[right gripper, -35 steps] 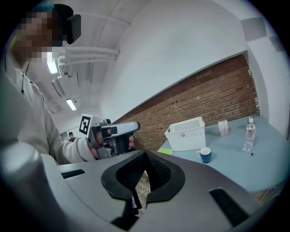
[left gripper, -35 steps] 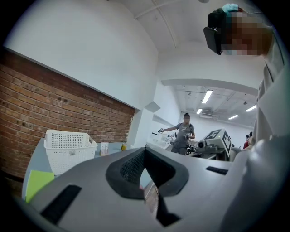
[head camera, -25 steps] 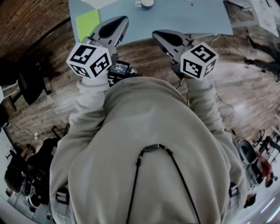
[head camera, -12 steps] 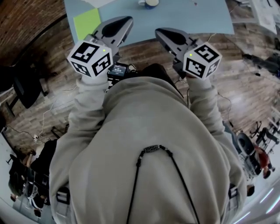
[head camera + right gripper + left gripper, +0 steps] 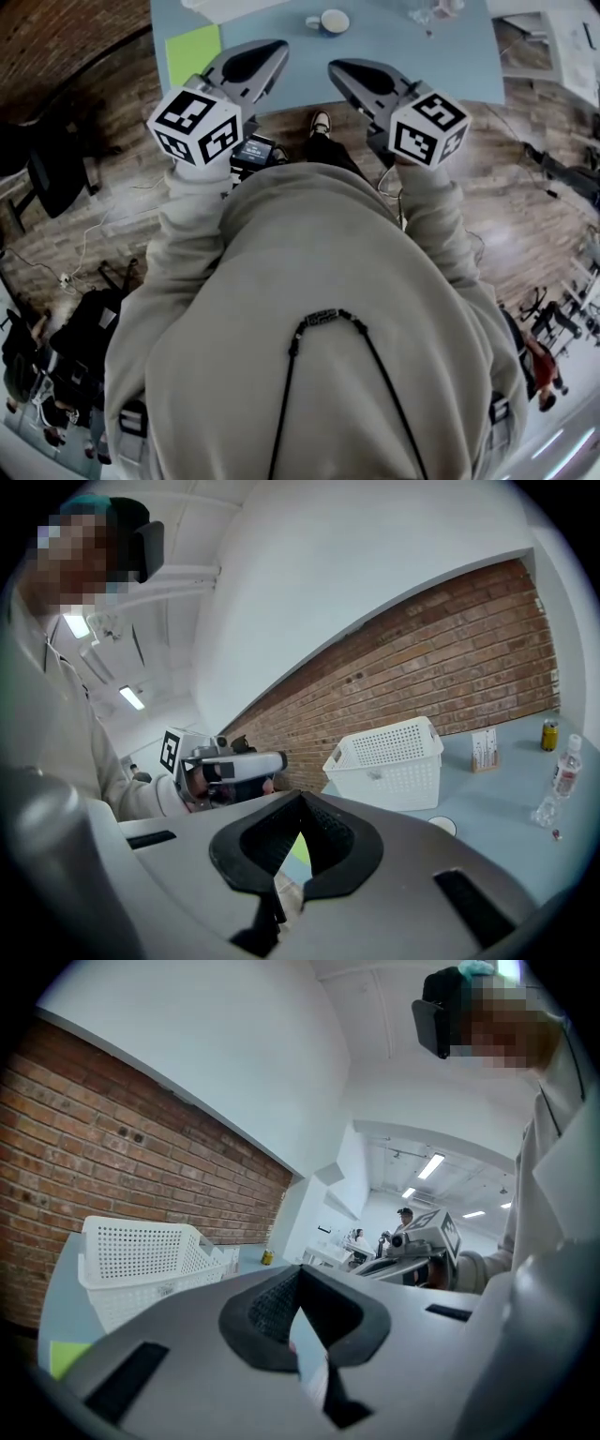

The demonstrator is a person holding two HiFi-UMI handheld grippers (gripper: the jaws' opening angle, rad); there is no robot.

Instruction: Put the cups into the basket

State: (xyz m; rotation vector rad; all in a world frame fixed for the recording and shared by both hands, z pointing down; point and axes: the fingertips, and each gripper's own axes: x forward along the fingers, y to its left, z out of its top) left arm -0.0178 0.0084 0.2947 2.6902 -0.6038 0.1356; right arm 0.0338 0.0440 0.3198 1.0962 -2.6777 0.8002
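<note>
A white cup [image 5: 328, 21] stands on the light blue table [image 5: 375, 47], ahead of both grippers; its rim [image 5: 441, 826] just shows over the right gripper's body. The white perforated basket [image 5: 389, 761] stands on the table by the brick wall, and the left gripper view also has the basket [image 5: 141, 1255]. My left gripper [image 5: 270, 47] and right gripper [image 5: 337, 69] are held side by side above the table's near edge. Both are shut with nothing between the jaws, as the left gripper [image 5: 300, 1271] and right gripper [image 5: 300, 799] show close up.
A green note [image 5: 192, 52] lies at the table's left corner. A can [image 5: 549, 733], a water bottle [image 5: 565, 767] and a small card stand [image 5: 484, 749] are on the table to the right of the basket. Wooden floor and a shoe [image 5: 321, 122] lie below the table edge.
The head view has tipped forward a little, so more of the table and the whole cup show. Both grippers stay in about the same place, still shut.
</note>
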